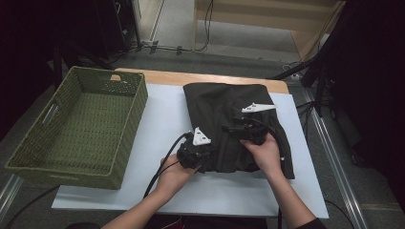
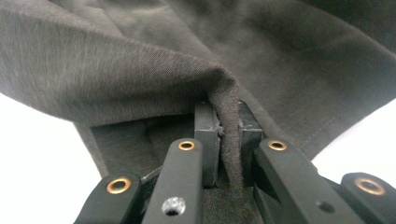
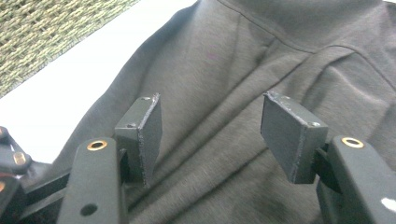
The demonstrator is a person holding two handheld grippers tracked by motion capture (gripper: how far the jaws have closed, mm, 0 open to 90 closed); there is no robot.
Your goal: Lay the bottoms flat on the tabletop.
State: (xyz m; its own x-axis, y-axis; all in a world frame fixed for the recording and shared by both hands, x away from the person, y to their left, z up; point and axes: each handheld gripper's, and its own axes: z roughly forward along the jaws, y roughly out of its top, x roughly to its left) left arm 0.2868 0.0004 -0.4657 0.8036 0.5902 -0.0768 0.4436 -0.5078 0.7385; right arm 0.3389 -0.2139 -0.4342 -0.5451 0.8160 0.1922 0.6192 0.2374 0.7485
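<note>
A dark grey-brown garment [image 1: 224, 107] lies folded on the white table top [image 1: 162, 124], right of centre. My left gripper [image 1: 203, 155] sits at the garment's near left edge. In the left gripper view it [image 2: 229, 133] is shut on a raised fold of the garment [image 2: 140, 70], the cloth pinched between its jaws. My right gripper [image 1: 239, 125] is over the middle of the garment. In the right gripper view it [image 3: 212, 133] stands open just above the wrinkled garment [image 3: 224, 70], with nothing between its fingers [image 3: 142, 135].
A green woven basket [image 1: 129, 121] stands on the left of the table, its weave [image 3: 42, 28] showing at the top left of the right gripper view. Cables trail off the table's near edge. Dark stands and floor cables surround the table.
</note>
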